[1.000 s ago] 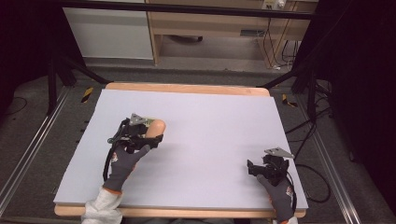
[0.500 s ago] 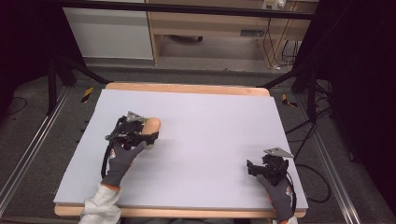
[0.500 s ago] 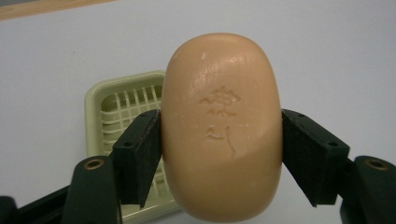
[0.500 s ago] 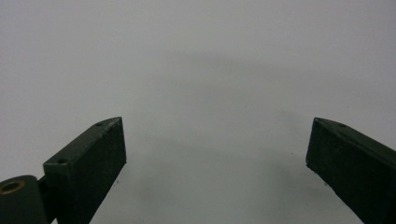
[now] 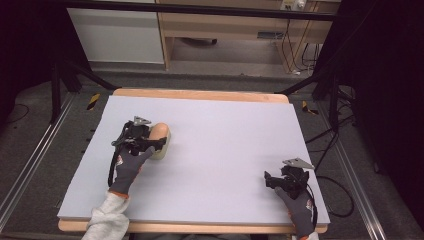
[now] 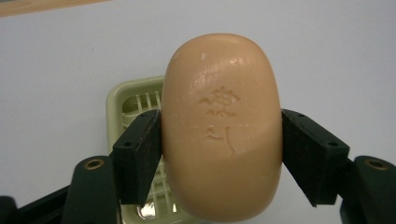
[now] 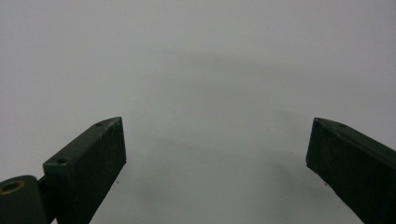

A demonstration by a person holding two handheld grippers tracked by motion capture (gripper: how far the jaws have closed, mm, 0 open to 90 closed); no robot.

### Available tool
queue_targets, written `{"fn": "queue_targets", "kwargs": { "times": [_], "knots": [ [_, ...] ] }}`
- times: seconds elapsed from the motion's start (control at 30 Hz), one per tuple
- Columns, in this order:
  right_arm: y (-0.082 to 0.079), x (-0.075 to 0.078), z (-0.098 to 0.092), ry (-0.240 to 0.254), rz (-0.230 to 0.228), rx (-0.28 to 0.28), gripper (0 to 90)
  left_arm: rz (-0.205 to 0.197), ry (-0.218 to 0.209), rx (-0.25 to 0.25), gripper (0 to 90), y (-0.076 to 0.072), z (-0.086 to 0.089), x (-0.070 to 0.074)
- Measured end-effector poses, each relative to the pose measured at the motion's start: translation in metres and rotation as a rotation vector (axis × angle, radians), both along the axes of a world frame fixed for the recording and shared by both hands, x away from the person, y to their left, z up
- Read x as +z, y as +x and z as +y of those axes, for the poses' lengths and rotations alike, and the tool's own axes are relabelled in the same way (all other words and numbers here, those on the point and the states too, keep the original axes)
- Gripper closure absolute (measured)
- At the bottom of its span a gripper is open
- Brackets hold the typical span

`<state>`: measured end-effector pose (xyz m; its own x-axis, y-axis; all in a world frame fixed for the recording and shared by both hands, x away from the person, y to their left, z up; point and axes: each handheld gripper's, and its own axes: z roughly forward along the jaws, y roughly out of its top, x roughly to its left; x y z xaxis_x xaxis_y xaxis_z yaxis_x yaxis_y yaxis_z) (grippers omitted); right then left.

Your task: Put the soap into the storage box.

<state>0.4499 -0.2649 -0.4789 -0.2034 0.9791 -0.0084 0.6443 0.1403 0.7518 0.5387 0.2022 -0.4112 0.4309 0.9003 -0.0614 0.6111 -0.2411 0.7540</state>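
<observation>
Left hand-held gripper [image 6: 222,154] pinches the soap bar [image 6: 222,126] over the dish [image 6: 135,102], forearm angled forward.

Left gripper [image 5: 156,142] over the table's left half, gloved hand [image 5: 131,162] behind it, sleeve at the near edge; jaws part-spread, both pads pressed on what they hold. Right gripper [image 5: 270,180] low by the near right corner, gloved hand [image 5: 296,202] behind; jaws wide apart, nothing between
</observation>
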Motion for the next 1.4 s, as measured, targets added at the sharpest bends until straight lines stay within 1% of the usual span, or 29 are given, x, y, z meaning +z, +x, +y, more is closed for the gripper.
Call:
{"fn": "queue_targets", "kwargs": {
  "times": [0.2,0.43,0.63,0.73,0.8,0.83,0.87,0.9,0.93,0.97,1.0,1.03,1.07,1.1,1.2,1.23,1.33,1.37,1.4],
  "knots": [
    [0.0,0.0,0.0,0.001,0.0,0.0,5.2,0.012,0.008,0.014,31.4,0.005,0.004,-0.005],
    [0.0,0.0,0.0,0.003,0.001,0.0,5.2,0.021,0.005,0.034,31.4,0.009,0.009,-0.01],
    [0.0,0.0,0.0,0.002,-0.001,0.0,5.2,0.029,0.011,0.037,31.5,0.011,0.009,-0.015],
    [0.0,0.0,0.0,0.005,0.001,0.001,5.2,0.038,0.022,0.036,31.7,0.012,0.01,-0.017],
    [0.0,0.0,0.0,0.004,0.001,0.001,5.2,0.035,0.02,0.039,31.8,0.012,0.01,-0.018],
    [0.0,0.0,0.001,0.004,0.002,-0.001,5.2,0.003,-0.021,0.036,41.4,0.01,0.012,-0.016],
    [0.0,0.0,0.001,0.004,0.002,-0.001,5.2,0.003,-0.021,0.036,60.9,0.01,0.012,-0.016],
    [0.0,0.0,0.001,0.004,0.002,-0.001,5.2,-0.039,-0.034,0.056,60.9,0.007,0.013,-0.012],
    [0.0,0.0,0.001,0.004,0.003,-0.001,5.2,-0.043,-0.052,0.053,64.7,0.007,0.014,-0.008],
    [0.0,-0.001,0.001,0.0,0.004,0.002,5.2,-0.046,-0.036,0.047,67.1,0.007,0.014,-0.007],
    [0.0,-0.001,0.001,0.0,0.004,0.002,5.2,-0.045,-0.011,0.055,67.1,0.007,0.013,-0.008],
    [0.0,-0.001,0.001,-0.003,0.006,0.003,5.2,-0.029,0.009,0.05,65.8,0.009,0.012,-0.011],
    [0.0,-0.001,0.001,-0.003,0.006,0.003,5.2,-0.029,0.009,0.05,63.4,0.009,0.012,-0.011],
    [0.0,-0.001,0.001,0.003,0.004,0.001,5.1,-0.019,0.028,0.054,62.7,0.009,0.012,-0.013],
    [0.0,-0.001,0.0,0.001,0.005,0.001,5.1,-0.012,0.03,0.054,61.0,0.01,0.013,-0.015],
    [0.0,-0.001,0.0,0.002,0.005,0.0,5.1,-0.007,0.023,0.056,60.1,0.01,0.013,-0.016],
    [-0.001,0.0,0.001,0.0,0.004,0.0,5.1,-0.009,0.012,0.052,56.2,0.01,0.015,-0.016],
    [-0.001,0.0,0.001,0.0,0.004,0.001,5.1,-0.015,0.006,0.053,55.4,0.009,0.014,-0.015],
    [-0.001,0.0,0.001,0.0,0.004,0.001,5.1,-0.016,0.008,0.049,55.4,0.008,0.015,-0.014]
  ]
}}
